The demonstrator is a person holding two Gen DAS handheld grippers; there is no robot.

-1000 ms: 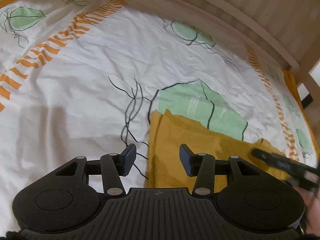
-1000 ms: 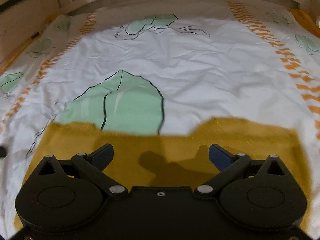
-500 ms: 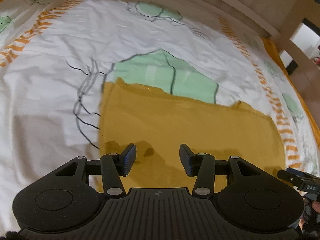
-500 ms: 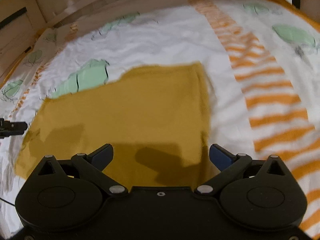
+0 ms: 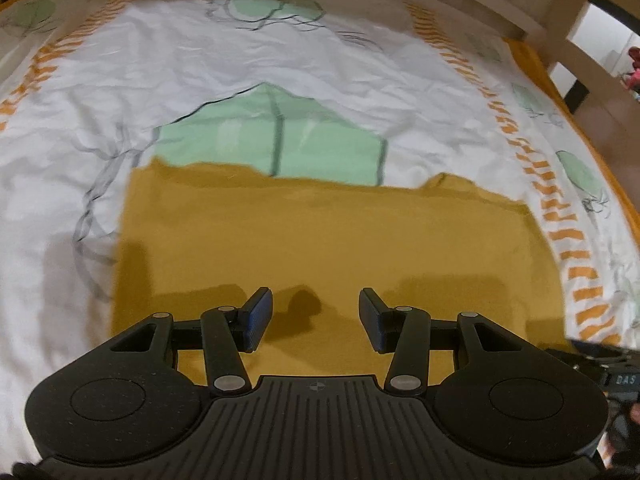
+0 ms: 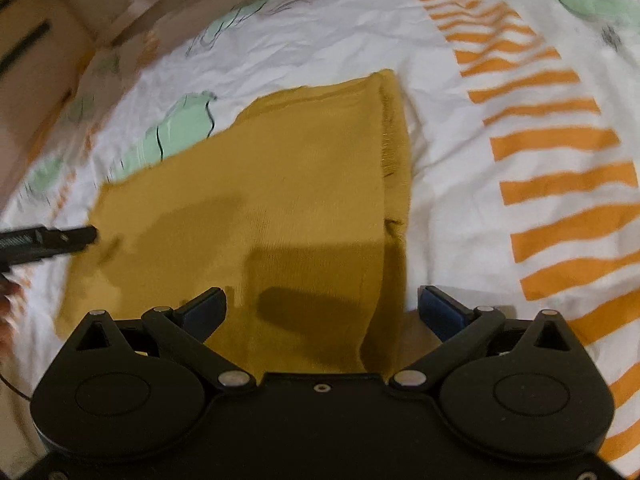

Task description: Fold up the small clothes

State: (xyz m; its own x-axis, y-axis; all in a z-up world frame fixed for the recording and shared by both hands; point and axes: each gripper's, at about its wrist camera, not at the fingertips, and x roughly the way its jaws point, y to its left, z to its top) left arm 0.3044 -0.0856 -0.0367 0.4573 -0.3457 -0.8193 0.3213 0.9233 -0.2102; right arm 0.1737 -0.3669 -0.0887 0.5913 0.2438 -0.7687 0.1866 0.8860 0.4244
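Garment (image 5: 320, 240), mustard, lies flat on patterned bedsheet (image 5: 280, 64), 1 fold apparently made. Left gripper (image 5: 316, 316) and right gripper (image 6: 322, 310) hover over its near edge, jaws apart, empty. Next: pinch near corners, fold away.

A mustard-yellow garment (image 6: 280, 200) lies flat on a white bedsheet (image 6: 320, 40) printed with green leaf shapes and orange stripes. Its right edge is folded over into a doubled band. The right gripper (image 6: 322, 308) hangs over the garment's near edge with jaws spread wide and nothing between them. The left gripper (image 6: 48, 240) reaches in from the left, its tip at the garment's left edge.
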